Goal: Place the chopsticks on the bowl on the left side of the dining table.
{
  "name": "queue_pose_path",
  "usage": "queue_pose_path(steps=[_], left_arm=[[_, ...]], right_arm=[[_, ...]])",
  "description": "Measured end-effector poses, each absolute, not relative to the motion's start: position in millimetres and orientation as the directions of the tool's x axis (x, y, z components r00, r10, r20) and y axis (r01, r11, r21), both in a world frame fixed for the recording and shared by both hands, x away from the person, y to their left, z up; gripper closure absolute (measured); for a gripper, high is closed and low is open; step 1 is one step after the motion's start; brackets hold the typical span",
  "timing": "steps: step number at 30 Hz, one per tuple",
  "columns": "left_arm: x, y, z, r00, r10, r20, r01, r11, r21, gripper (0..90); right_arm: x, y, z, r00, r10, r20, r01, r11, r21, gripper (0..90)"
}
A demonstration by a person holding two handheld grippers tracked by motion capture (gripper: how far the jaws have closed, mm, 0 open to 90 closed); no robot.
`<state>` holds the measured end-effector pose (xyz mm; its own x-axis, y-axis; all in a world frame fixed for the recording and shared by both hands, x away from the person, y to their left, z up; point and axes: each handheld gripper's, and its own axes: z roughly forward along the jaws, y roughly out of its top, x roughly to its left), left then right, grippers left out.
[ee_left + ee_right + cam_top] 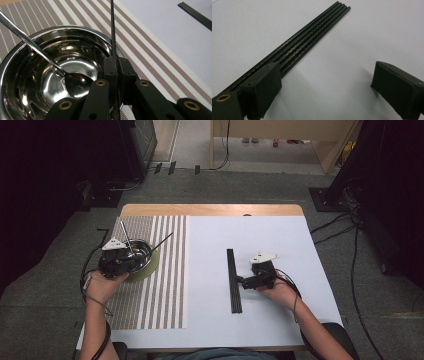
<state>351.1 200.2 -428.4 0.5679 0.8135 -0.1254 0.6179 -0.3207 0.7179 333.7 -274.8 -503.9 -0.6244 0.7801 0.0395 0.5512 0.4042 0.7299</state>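
Note:
My left gripper (131, 256) (116, 65) is shut on a thin black rod (159, 241) (112, 30) that sticks out past the near rim of a steel bowl (143, 245) (82, 51). A metal spoon (126, 237) (32, 46) rests in the bowl with its handle leaning out over the far rim. My right gripper (244, 281) (327, 75) stands open low over the white table. Its left jaw is right beside a bundle of several black rods (231, 265) (312, 35) that lies flat, and nothing is between its jaws.
The bowl sits on a green round mat (151, 266) on a striped placemat (165, 285) (150, 57) at the table's left. A white sheet (270, 240) covers the table to the right of the placemat. The rod bundle (197, 15) lies beyond the placemat.

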Motion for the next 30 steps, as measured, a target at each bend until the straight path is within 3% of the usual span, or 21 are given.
queue_pose_path(steps=[12,30], left_arm=[[352.5,209.0,-432.0,0.554,0.818,-0.154,0.635,-0.296,0.713,87.3],[353.7,220.8,-436.5,0.520,0.844,-0.131,0.632,-0.278,0.724,86.9]], right_arm=[[333.7,-274.8,-503.9,-0.625,0.780,0.039,0.551,0.405,0.730,8.3],[333.7,-274.7,-503.9,-0.624,0.780,0.040,0.552,0.404,0.730,8.3]])
